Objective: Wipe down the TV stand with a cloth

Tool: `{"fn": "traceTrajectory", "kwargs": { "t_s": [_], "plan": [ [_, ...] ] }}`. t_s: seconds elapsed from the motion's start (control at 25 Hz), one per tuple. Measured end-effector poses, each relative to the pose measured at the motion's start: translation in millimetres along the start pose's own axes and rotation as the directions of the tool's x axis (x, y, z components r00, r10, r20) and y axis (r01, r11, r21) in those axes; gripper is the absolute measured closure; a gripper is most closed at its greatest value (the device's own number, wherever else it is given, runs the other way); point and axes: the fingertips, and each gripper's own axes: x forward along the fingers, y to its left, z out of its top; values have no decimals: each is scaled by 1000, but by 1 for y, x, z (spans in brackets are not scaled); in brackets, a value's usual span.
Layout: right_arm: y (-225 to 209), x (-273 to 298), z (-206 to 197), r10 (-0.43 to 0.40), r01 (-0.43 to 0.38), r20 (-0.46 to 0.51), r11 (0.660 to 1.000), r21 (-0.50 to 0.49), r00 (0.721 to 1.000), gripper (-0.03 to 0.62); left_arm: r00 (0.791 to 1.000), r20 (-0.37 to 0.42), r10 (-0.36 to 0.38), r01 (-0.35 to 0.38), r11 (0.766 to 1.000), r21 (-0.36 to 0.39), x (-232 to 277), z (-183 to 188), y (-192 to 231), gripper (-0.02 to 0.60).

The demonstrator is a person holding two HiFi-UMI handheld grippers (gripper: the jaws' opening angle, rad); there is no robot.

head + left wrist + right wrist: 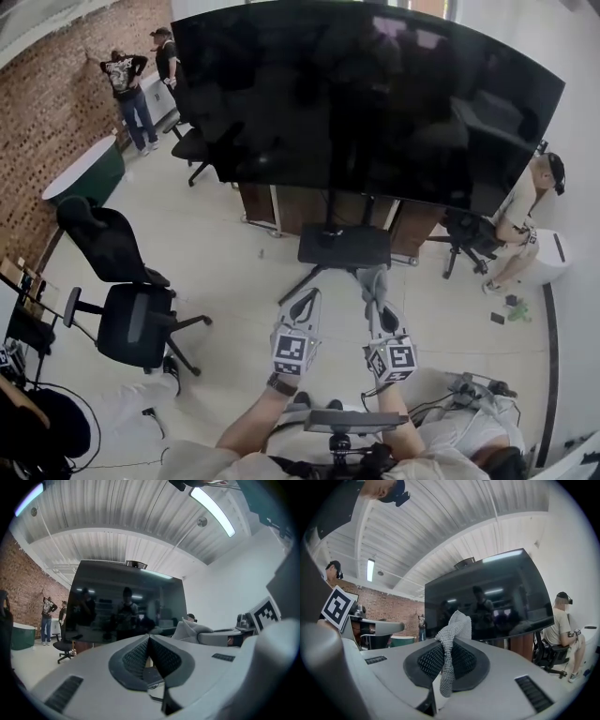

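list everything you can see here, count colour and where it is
TV: one, black, on its stand mid room
TV stand: one, black, under the TV, straight ahead
cloth: one, grey, pinched in the right gripper
office chairs: at least three, black, floor left of the TV
round table: one, green with white top, by the brick wall
cabinets: brown wood, behind the TV, count unclear
people: three, two standing by the brick wall, one seated far right
left gripper: one, grey, jaws together, empty
right gripper: one, grey, shut on the cloth
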Motion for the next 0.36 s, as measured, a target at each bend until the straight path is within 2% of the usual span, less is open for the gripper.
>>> {"fn": "traceTrajectory", "kwargs": {
  "t_s": [0.36],
  "plan": [
    [30, -13, -7, 12, -11, -26, 1000, 24, 1000, 568, 999, -33, 21, -22, 999, -37, -36, -13, 8, 572]
  ]
}}
